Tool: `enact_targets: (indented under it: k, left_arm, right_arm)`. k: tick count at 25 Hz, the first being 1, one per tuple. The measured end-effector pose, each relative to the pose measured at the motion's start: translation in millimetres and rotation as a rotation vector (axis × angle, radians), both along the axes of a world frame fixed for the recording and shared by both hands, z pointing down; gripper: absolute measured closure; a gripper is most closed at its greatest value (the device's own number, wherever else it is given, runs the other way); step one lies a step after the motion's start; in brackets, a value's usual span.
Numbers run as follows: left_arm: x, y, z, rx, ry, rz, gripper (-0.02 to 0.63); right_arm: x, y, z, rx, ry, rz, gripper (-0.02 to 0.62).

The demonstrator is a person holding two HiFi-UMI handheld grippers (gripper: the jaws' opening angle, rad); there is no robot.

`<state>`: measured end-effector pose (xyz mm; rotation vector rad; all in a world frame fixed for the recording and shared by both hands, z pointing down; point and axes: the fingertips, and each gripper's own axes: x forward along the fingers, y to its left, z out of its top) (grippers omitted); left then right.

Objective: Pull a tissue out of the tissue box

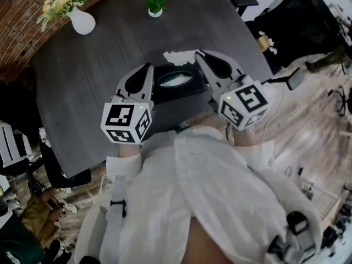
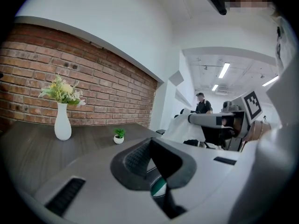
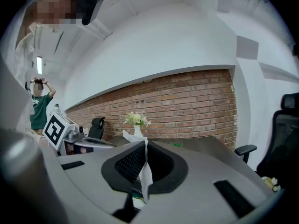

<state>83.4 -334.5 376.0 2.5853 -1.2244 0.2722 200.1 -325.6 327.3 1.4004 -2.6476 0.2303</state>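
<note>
On the table (image 1: 82,98), far left, stood a vase (image 1: 82,22). Nearer, the left gripper (image 1: 147,68) hung just left of the tissue box (image 1: 176,82), jaws closed on nothing. The tissue box lay between the grippers, by the table's near edge. The right gripper (image 1: 200,54) pinched a white tissue (image 1: 179,56) over the far side of the tissue box.

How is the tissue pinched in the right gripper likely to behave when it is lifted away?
Probably floppy: the tissue hangs limp and crumpled between the right gripper's shut jaws. Likely almost weightless and easy to tear, as it looks thin. It may drape or flutter rather than hold any shape.
</note>
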Motion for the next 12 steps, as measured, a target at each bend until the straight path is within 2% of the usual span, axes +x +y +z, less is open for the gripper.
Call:
enact_targets:
  k: [12]
  left_arm:
    - [6,5,12,-0.038,-0.002,0.017,0.601]
  right_arm:
    - [-4,1,5,-0.021,-0.016,-0.023,0.586]
